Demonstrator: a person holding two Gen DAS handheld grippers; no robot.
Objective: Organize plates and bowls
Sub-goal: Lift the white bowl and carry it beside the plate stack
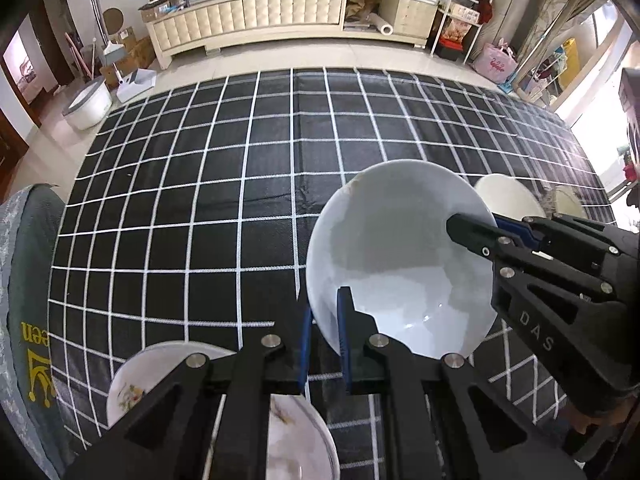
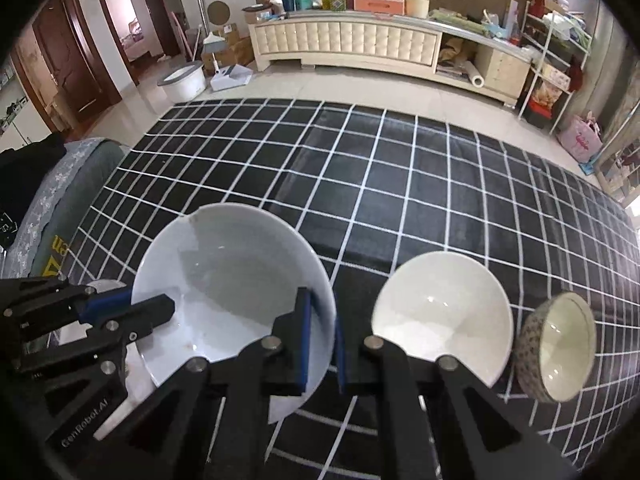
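A large white bowl [image 1: 400, 256] [image 2: 232, 276] is held between both grippers over the black checked tablecloth [image 1: 200, 200]. My left gripper [image 1: 324, 324] is shut on the bowl's left rim, with one blue pad inside and one outside. My right gripper [image 2: 322, 328] is shut on the opposite rim; in the left wrist view the right gripper [image 1: 474, 226] reaches in from the right. The left gripper [image 2: 148, 306] shows at the left of the right wrist view. The bowl's rim has a small chip on its far side.
A cream bowl [image 2: 440, 312] and a patterned small bowl [image 2: 556, 348] stand right of the held bowl. Two floral plates [image 1: 128, 388] [image 1: 296, 440] lie near the table's front left. A grey cushion [image 1: 28, 280] borders the left edge. A long cabinet [image 1: 280, 12] stands beyond.
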